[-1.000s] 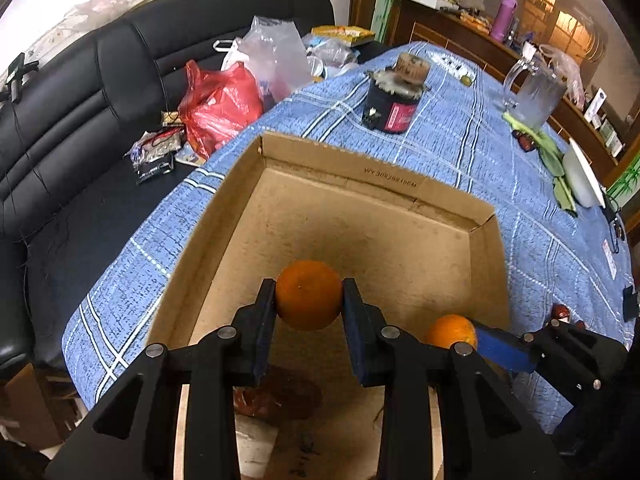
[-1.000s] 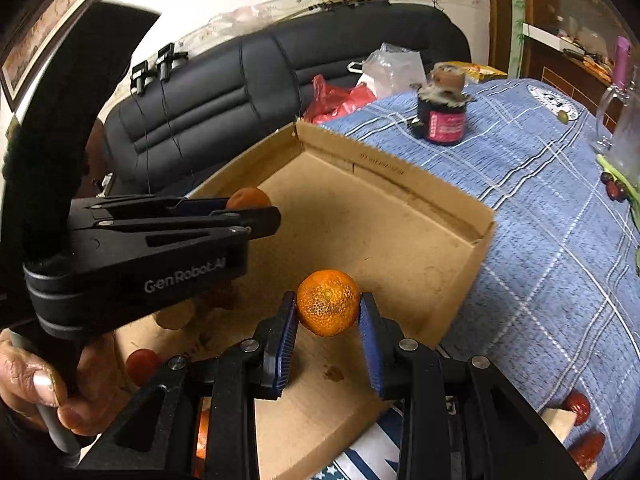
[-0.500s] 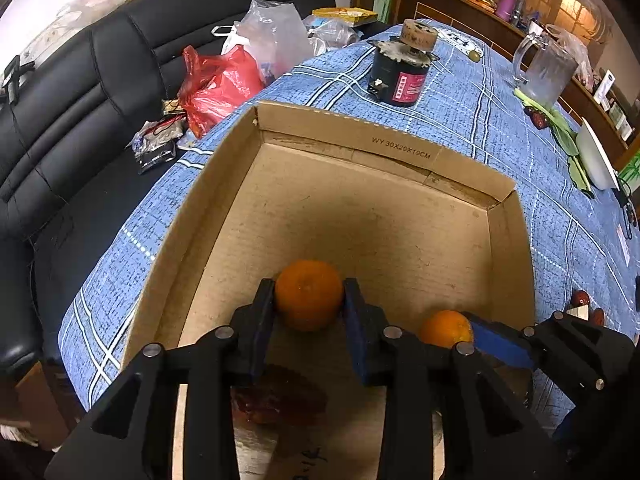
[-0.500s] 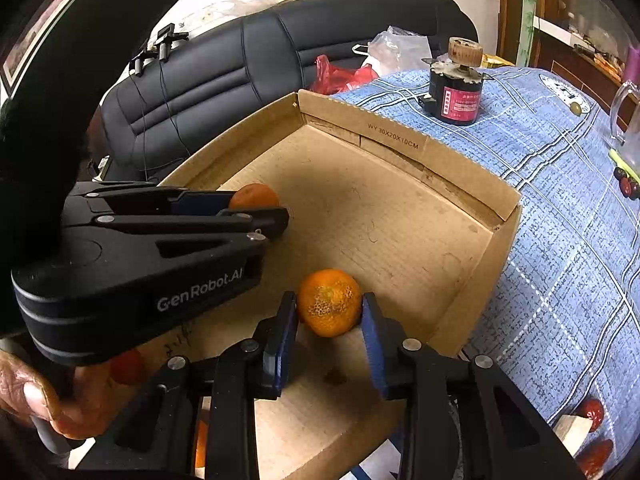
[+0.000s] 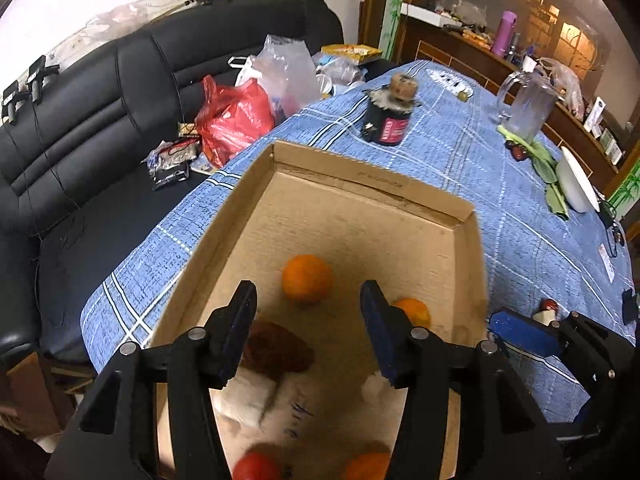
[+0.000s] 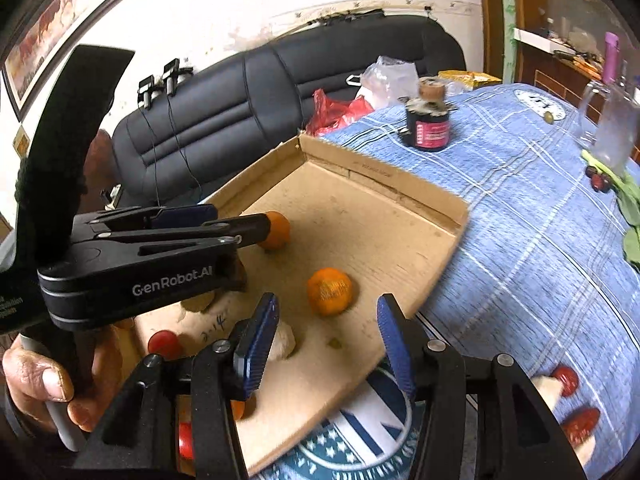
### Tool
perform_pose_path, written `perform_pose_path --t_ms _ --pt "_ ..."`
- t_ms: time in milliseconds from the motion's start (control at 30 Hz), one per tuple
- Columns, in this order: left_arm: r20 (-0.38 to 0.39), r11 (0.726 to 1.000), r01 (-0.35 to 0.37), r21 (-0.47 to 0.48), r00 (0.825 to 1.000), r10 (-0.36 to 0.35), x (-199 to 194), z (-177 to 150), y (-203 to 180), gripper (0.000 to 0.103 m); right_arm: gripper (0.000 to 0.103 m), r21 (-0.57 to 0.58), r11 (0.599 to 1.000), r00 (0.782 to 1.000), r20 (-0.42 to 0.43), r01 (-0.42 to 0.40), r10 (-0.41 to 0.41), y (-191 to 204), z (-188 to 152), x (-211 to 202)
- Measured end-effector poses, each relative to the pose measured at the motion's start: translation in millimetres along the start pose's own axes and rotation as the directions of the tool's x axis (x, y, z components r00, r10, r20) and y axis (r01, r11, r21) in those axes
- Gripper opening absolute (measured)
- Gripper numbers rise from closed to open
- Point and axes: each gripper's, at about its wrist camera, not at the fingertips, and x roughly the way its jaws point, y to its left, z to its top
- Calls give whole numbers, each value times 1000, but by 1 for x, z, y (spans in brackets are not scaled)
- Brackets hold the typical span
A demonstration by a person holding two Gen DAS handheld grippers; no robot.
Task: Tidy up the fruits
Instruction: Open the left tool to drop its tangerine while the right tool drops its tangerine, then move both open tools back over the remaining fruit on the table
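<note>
Left gripper (image 5: 308,308) and right gripper (image 6: 326,326): jaws opening, nothing gripped. Oranges (image 5: 307,283) (image 6: 330,291) sat at 12 o'clock of each, on cardboard tray (image 5: 352,184) floor, evidently dropped there for sorting.

A: Lighting's flat indoor stuff, brightest on the white wall (image 6: 248,8), with a warm lamp glow top right of the left view.

B: Yeah, heavy fisheye bend, black corners. Near fruit (image 5: 256,466) is smeared, probably motion blur.
</note>
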Motion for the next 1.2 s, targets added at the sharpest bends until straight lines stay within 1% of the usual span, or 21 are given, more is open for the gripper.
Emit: perform_pose_path --t_ms 167,333,600,667,800,1200 --pt "26 1000 6 -6 1000 -6 -13 -7 -8 53 52 15 1000 1000 8 15 -15 -8 -12 -18" --pt "64 1000 -3 4 998 3 -26 -18 -20 53 52 43 999 999 17 33 -34 -20 -27 -33" --pt "151 1000 -20 23 988 16 -50 -37 -44 53 53 78 993 996 33 86 -88 -44 -53 -59" --pt "161 999 -20 28 987 15 -53 -40 -50 53 53 87 991 994 36 103 -107 -50 -59 -66" --pt "170 999 -18 48 985 9 -59 -47 -63 53 53 116 984 989 33 137 -142 -70 -74 -79" --pt "155 994 20 108 987 -37 -61 -54 -99 53 53 215 955 977 20 205 -214 -123 -111 -106"
